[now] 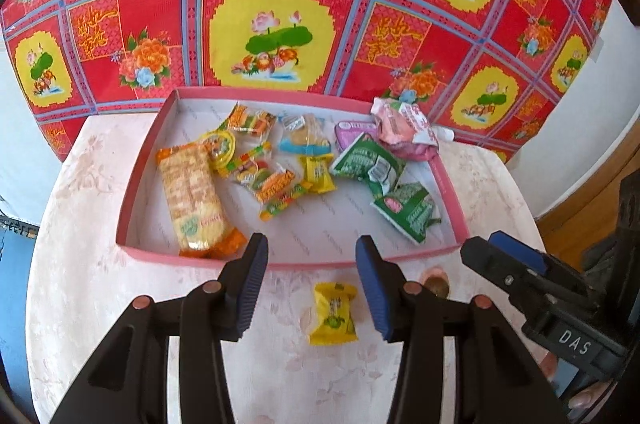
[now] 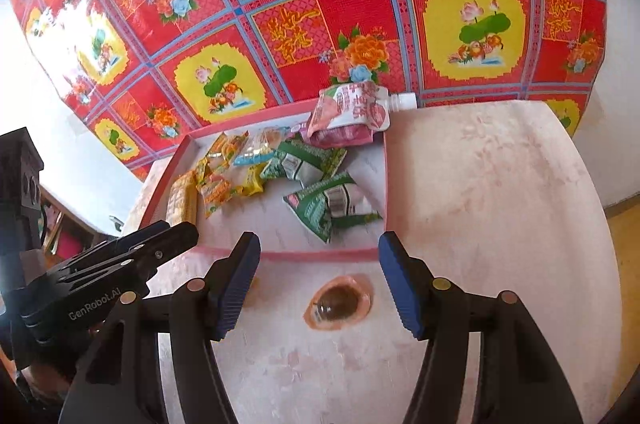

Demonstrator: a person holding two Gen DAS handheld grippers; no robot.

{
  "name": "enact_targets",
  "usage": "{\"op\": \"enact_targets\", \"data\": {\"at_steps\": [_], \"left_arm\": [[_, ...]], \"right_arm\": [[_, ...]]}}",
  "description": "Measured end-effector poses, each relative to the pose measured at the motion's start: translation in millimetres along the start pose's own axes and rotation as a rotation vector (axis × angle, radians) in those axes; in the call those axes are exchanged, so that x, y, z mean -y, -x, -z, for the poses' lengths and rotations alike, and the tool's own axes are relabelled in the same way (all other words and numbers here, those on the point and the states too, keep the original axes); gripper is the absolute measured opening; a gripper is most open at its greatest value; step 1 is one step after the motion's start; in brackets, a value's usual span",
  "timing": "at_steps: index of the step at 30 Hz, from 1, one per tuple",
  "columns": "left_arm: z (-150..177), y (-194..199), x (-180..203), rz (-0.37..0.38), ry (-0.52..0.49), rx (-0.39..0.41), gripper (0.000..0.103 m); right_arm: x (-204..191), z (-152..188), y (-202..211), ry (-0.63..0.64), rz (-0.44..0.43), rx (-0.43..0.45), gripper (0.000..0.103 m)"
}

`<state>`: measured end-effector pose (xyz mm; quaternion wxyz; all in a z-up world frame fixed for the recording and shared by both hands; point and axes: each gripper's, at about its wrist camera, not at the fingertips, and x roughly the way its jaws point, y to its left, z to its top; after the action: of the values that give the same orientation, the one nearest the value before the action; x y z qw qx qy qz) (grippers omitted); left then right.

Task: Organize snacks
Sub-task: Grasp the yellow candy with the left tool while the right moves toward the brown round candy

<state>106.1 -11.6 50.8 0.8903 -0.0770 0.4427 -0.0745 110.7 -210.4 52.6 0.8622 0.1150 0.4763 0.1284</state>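
Observation:
A shallow pink-rimmed box (image 1: 132, 200) on the table holds several snack packets: an orange cracker pack (image 1: 192, 196), gummy bags, green packets (image 1: 366, 160) and a pink pouch (image 1: 404, 128) on its far right rim. A small yellow candy (image 1: 333, 314) lies on the table in front of the box, between the fingers of my open left gripper (image 1: 312, 284). My right gripper (image 2: 318, 284) is open and empty over a jelly cup (image 2: 338, 304) with a peach rim, just in front of the box (image 2: 320, 256). The right gripper also shows in the left wrist view (image 1: 504, 260).
The round table (image 1: 80, 264) has a pale pink floral cover. A red and yellow patterned cloth (image 1: 280, 4) hangs behind it. The left gripper's body (image 2: 100, 280) sits at the left of the right wrist view. White wall and wooden floor (image 1: 592, 192) lie to the right.

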Motion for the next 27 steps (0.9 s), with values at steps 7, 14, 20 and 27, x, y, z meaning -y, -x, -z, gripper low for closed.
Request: {"op": "enact_targets", "data": {"at_steps": [7, 14, 20, 27], "left_arm": [[12, -6, 4, -0.001, -0.014, -0.021, 0.048], [24, -16, 8, -0.002, -0.025, -0.046, 0.048], [31, -24, 12, -0.002, -0.045, -0.064, 0.048], [39, -34, 19, -0.016, -0.089, -0.075, 0.048]], "right_arm": [[0, 12, -3, 0.014, 0.009, -0.028, 0.063], [4, 19, -8, -0.003, 0.000, -0.060, 0.063], [3, 23, -12, 0.021, 0.022, -0.073, 0.063], [4, 26, -21, 0.030, 0.025, -0.112, 0.063]]}}
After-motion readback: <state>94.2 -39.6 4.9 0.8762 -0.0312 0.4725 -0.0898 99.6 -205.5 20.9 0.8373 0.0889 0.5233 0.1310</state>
